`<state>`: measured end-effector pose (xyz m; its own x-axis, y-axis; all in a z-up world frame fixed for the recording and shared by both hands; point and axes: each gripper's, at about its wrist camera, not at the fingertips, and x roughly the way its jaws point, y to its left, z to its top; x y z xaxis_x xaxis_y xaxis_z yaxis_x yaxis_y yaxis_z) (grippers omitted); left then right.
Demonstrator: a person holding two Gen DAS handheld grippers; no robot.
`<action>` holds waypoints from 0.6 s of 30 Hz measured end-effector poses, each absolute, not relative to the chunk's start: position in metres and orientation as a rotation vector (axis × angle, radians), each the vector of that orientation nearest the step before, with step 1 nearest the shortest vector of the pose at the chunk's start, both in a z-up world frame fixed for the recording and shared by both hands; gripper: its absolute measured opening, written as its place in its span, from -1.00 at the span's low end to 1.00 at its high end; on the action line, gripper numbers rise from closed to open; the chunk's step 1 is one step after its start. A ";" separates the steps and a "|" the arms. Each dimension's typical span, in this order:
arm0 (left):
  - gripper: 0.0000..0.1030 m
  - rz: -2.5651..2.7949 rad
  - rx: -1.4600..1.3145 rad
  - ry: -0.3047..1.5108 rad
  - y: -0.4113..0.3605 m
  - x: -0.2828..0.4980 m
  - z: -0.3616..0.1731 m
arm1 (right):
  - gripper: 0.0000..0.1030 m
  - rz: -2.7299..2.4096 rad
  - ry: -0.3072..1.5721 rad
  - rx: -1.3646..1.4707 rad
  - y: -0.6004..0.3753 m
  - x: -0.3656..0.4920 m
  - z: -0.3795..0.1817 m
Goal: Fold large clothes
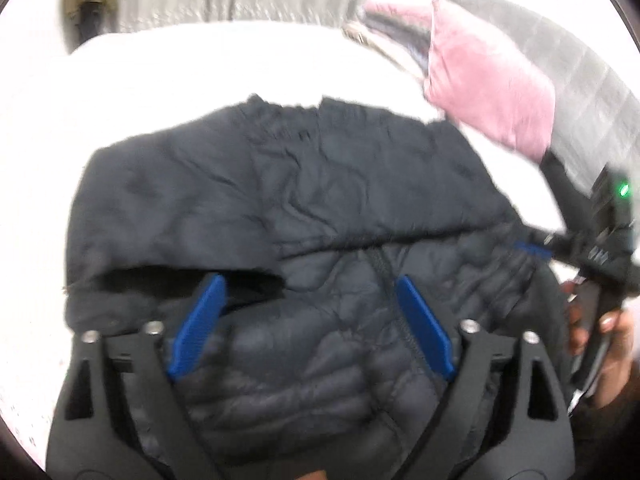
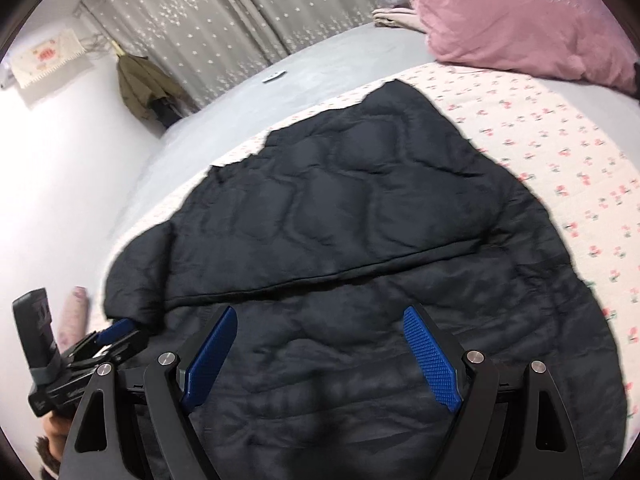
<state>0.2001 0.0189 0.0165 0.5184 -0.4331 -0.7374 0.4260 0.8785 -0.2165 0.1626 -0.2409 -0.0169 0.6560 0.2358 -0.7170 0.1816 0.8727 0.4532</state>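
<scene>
Lying spread across the bed [image 2: 312,64], the dark quilted jacket [image 2: 360,240] covers most of the floral sheet [image 2: 560,152], with one panel folded over so a straight edge runs across its middle. A pink pillow [image 2: 500,12] sits at the far right of the bed, and a starred grey curtain [image 2: 224,12] hangs along the far side. An olive garment [image 2: 140,84] hangs at the far left by the wall.

The left tongs [image 1: 310,320] hover just over the near part of the jacket [image 1: 280,208], blue pads spread wide and released, nothing pressed between them; the picture is blurred. In the right wrist view the left tongs [image 2: 116,330] show at the near left, by the jacket's left corner.

The right tongs [image 2: 320,354] are likewise released, pads wide apart above the jacket's near edge, gripping nothing. From the left wrist view the right tongs [image 1: 532,250] appear at the right, carried by a hand [image 1: 600,344]; whether their tips touch the fabric cannot be told.
</scene>
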 end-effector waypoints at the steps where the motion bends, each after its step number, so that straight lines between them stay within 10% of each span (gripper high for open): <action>1: 0.92 -0.499 -0.046 0.855 0.032 0.196 0.022 | 0.68 0.039 0.859 0.516 -0.237 0.163 -0.015; 18: 0.96 -0.030 -0.399 0.739 0.205 0.210 -0.008 | 0.66 0.365 0.791 -0.251 0.049 0.224 0.011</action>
<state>0.2099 0.2048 -0.0082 0.7419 -0.1659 -0.6497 -0.1121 0.9246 -0.3641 0.2245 0.0494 0.0115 0.6458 0.2243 -0.7298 -0.4093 0.9086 -0.0829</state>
